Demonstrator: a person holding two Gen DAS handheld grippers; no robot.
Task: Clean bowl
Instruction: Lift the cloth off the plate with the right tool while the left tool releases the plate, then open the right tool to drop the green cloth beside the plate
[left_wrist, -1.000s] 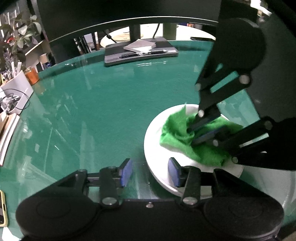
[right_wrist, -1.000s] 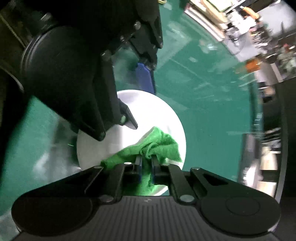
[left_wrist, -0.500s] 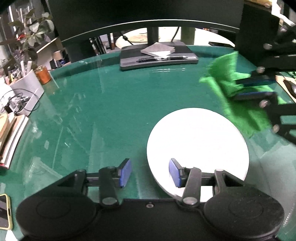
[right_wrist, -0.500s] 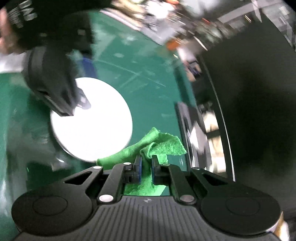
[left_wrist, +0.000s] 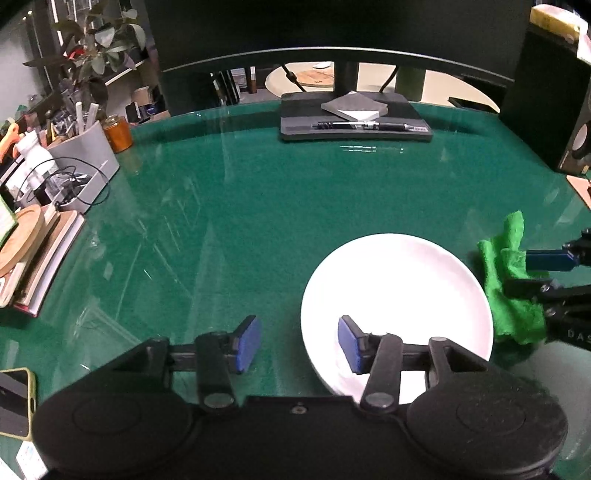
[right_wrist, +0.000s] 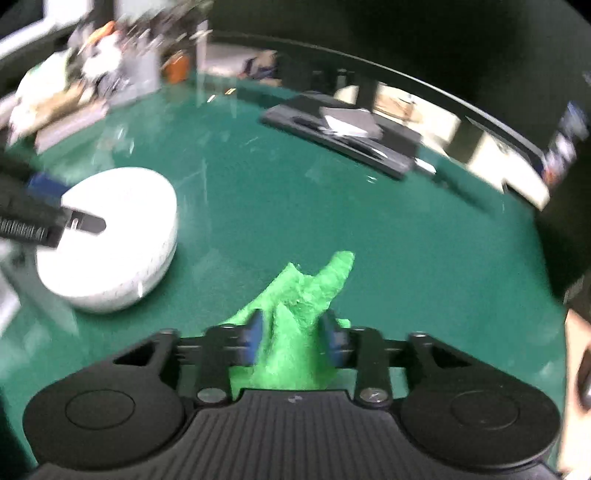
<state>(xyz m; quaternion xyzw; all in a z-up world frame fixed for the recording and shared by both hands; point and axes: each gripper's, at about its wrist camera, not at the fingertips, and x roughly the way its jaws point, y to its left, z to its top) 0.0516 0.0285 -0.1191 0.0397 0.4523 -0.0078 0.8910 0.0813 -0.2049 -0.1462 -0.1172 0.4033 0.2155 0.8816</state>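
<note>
A white bowl (left_wrist: 397, 295) stands on the green glass table (left_wrist: 240, 229); nothing lies in it. My left gripper (left_wrist: 299, 343) straddles its near rim, one blue pad inside and one outside, neither touching it; the jaws are opening. To the right of the bowl a crumpled green cloth (left_wrist: 506, 291) rests on the table. My right gripper (right_wrist: 294, 332) is around the cloth (right_wrist: 295, 325), jaws opening, with the cloth loose between the pads. The right gripper (left_wrist: 532, 273) shows at the left wrist view's right edge. The bowl (right_wrist: 110, 243) and left gripper (right_wrist: 62, 206) show at the right wrist view's left.
A black monitor base (left_wrist: 354, 122) with a pen and grey pad sits at the table's far side. A speaker (left_wrist: 576, 144) stands at the right. On the left are a grey organiser (left_wrist: 81, 166), an orange can (left_wrist: 118, 129), stacked books (left_wrist: 40, 258) and a phone (left_wrist: 14, 402).
The right gripper lifted the cloth out of the bowl, carried it to the right, rolled upright and spread its jaws. The left gripper stayed at the bowl's rim.
</note>
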